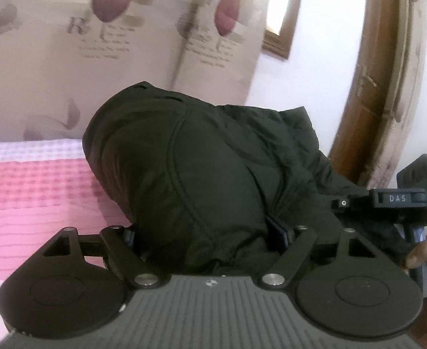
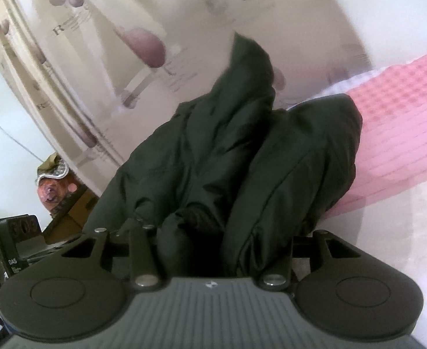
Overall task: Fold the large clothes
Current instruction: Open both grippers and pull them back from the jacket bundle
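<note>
Gripping bunched dark green jacket (image 1: pixel 201 168) with left gripper (image 1: pixel 207 238), at twelve o'clock over pink blanket (image 1: pixel 33 192); right gripper (image 2: pixel 225 241) clamping its folds (image 2: pixel 213 157), blanket at two o'clock.

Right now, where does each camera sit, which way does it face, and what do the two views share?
Left wrist: sits on the left gripper, looking along its fingers at the dark jacket clamped between them; a hand shows at right.
Right wrist: sits on the right gripper, facing the same jacket; no hand is clearly visible.
Shared: jacket, pink blanket, patterned curtain.
</note>
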The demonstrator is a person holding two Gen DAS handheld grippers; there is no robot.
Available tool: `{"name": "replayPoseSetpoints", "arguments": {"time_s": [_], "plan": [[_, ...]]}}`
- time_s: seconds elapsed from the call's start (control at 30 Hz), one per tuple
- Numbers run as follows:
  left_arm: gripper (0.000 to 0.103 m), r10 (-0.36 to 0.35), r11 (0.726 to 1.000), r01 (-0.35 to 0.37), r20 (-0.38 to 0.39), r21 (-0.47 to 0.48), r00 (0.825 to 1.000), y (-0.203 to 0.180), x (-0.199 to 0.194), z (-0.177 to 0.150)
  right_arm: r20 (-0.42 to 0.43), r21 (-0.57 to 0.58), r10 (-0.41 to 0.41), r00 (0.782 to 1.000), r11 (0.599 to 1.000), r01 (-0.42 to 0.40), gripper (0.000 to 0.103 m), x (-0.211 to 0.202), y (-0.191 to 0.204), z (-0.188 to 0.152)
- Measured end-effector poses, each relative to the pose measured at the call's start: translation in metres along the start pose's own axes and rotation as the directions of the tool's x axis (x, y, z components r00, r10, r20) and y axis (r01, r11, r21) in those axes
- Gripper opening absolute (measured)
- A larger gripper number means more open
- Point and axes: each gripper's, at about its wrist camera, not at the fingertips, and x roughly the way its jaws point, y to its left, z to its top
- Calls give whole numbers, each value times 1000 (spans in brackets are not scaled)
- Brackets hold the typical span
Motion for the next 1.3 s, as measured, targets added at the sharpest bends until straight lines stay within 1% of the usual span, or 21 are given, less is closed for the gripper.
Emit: {"name": "replayPoseSetpoints", "arguments": {"time_s": [0.27,0.47,0.7,0.83,0.9,0.93,1.0,1.03,1.07,1.1,1.13,1.17,1.27,1.3], "plan": [[78,65,998,-65,29,-13,997,32,-41,3,-29,-6,57,998,998,-57,47,38,36,-5],[78,104,994,-103,31,-37,994,54,-61,-6,-63,-3,81,995,997,-81,47,62,54,-13],[78,134,990,-133,22,-56,991,73,-73,-20,-102,15,89,991,996,-88,47,81,61,-28],[78,152,988,-151,21,-41,988,79,-76,-30,-119,24,83,989,996,-80,47,90,61,-38],[79,158,987,-157,16,-39,987,83,-78,-37,-131,22,69,989,998,-67,47,93,58,-42],[82,162,986,-161,14,-38,987,84,-78,-40,-137,30,64,988,998,-61,47,95,55,-44],[88,178,983,-178,13,-39,984,86,-78,-47,-147,36,51,988,998,-46,52,97,49,-48],[94,188,981,-188,17,-40,982,88,-79,-52,-151,34,43,988,999,-38,54,97,47,-50],[103,209,978,-208,22,-32,978,88,-79,-56,-155,35,39,987,999,-34,58,97,44,-52],[103,231,973,-230,28,-21,973,87,-80,-59,-157,30,33,987,999,-29,64,98,43,-55],[103,243,970,-243,31,-10,970,87,-81,-63,-159,14,23,987,1000,-21,67,99,44,-58],[103,246,969,-246,29,-9,969,87,-82,-66,-159,-8,8,987,1000,-10,74,100,45,-61],[103,250,968,-249,33,-38,968,89,-86,-71,-146,-32,-25,989,999,21,88,102,45,-69],[103,255,966,-253,37,-47,966,88,-88,-73,-138,-34,-35,990,999,31,91,102,44,-72]]}}
